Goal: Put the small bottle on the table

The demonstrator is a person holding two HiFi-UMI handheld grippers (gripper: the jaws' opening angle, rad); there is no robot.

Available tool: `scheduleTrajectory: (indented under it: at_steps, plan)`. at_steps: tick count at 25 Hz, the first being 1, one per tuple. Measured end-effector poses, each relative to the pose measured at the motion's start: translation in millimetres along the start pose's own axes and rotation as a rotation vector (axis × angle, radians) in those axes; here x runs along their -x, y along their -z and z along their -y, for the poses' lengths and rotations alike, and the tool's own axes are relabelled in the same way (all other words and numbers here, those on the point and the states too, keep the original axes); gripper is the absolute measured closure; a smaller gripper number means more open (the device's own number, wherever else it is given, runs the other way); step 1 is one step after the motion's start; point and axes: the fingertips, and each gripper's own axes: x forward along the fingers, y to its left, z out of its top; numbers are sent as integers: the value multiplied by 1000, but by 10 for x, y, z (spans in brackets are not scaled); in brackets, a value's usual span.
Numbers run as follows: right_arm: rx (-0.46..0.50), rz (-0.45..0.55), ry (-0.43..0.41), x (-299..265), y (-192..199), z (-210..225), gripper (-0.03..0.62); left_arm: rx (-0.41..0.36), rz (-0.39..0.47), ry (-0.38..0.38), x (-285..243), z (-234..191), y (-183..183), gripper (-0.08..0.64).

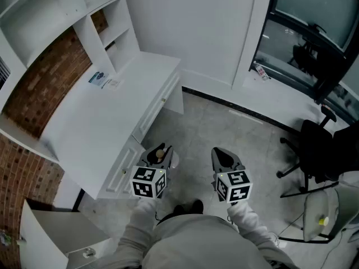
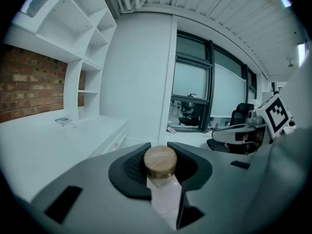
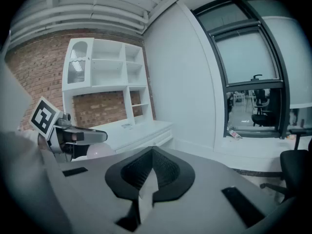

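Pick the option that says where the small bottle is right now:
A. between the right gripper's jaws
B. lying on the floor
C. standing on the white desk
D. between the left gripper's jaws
D: in the left gripper view the small bottle, with its wooden cap, sits clamped in the left gripper, while the right gripper has its jaws together on nothing.

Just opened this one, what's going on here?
A person stands on the floor beside a white table, holding a gripper in each hand. The left gripper is clamped on a small bottle with a wooden cap, carried in the air just off the table's near end. The right gripper is shut with nothing in it. The bottle has not been set on the table yet.
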Motion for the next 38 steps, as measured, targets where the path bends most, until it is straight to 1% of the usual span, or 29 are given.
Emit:
scheduleTrajectory:
  at_steps: [4,10,16,20,25,30,34,38]
  plan:
    - [10,12,-17,-21,-54,32,565,-5,5,-4,-28,14,-54,444]
    - [-1,22,-38,8,-53,131,565,-37,7,-4,-103,64,-131,445]
    - [-15,12,-41,-106,-71,179,565,-25,8,-48,-142,-140,-205,444]
    - [-17,14,-43,-303,-150,283,565,-21,1,-65,-333,-321,-258,445]
    - [-34,4,-43,-734,-265,451,565,-12,8,-68,-717,-623,-380,444]
    - [-40,9,-33,-1361,-545,589,565,-24,17,-59,-1184,-1054,-634,444]
    - [-62,-3,-26,-1880,-736,659,565,-19,23,-50,-1557,-1426,-841,445]
    - [-71,-10,-22,-2371,-927,685,565,-38,14,-35,-1913,-1784,-1002,445]
